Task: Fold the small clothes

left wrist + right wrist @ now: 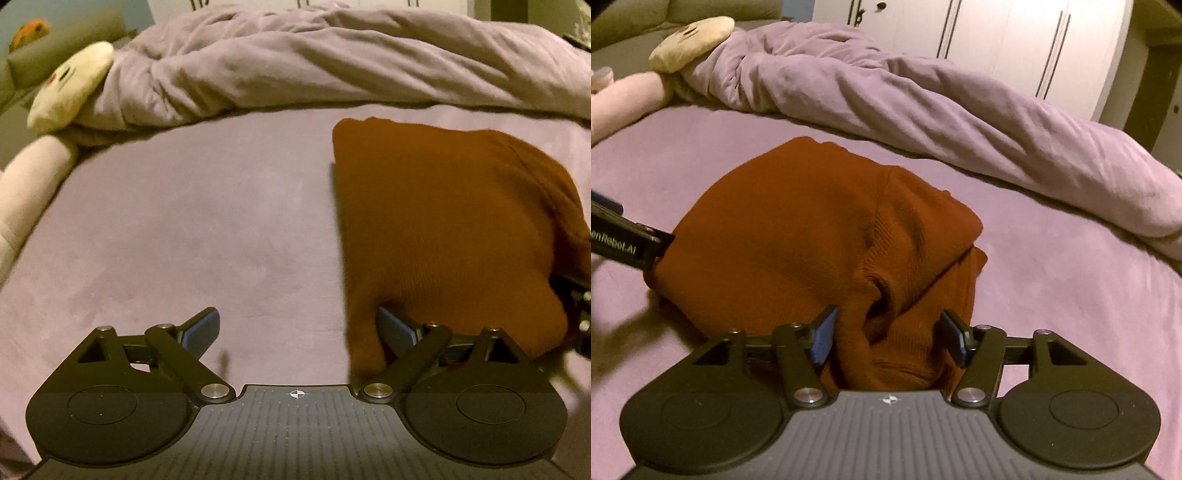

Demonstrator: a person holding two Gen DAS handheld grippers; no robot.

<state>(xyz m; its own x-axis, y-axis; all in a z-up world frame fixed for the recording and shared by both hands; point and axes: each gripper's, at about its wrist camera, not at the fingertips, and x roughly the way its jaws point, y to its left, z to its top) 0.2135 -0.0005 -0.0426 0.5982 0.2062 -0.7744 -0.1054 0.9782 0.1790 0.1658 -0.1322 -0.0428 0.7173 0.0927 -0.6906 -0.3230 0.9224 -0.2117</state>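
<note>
A rust-brown knitted garment (443, 221) lies partly folded on the purple bed sheet (184, 229). My left gripper (299, 332) is open at the garment's left near corner; its right finger (395, 328) touches the fabric edge, its left finger (201, 330) is over bare sheet. In the right wrist view the garment (812, 229) is bunched with a rolled fold at its near end. My right gripper (888, 336) is open with its jaws on either side of that bunched fabric, not closed on it. The left gripper's body (624, 240) shows at the garment's left edge.
A rumpled lilac duvet (332, 62) lies across the far side of the bed. A cream plush toy (70, 88) and a pale pink pillow (26, 192) lie at the far left. White wardrobe doors (997, 44) stand behind the bed.
</note>
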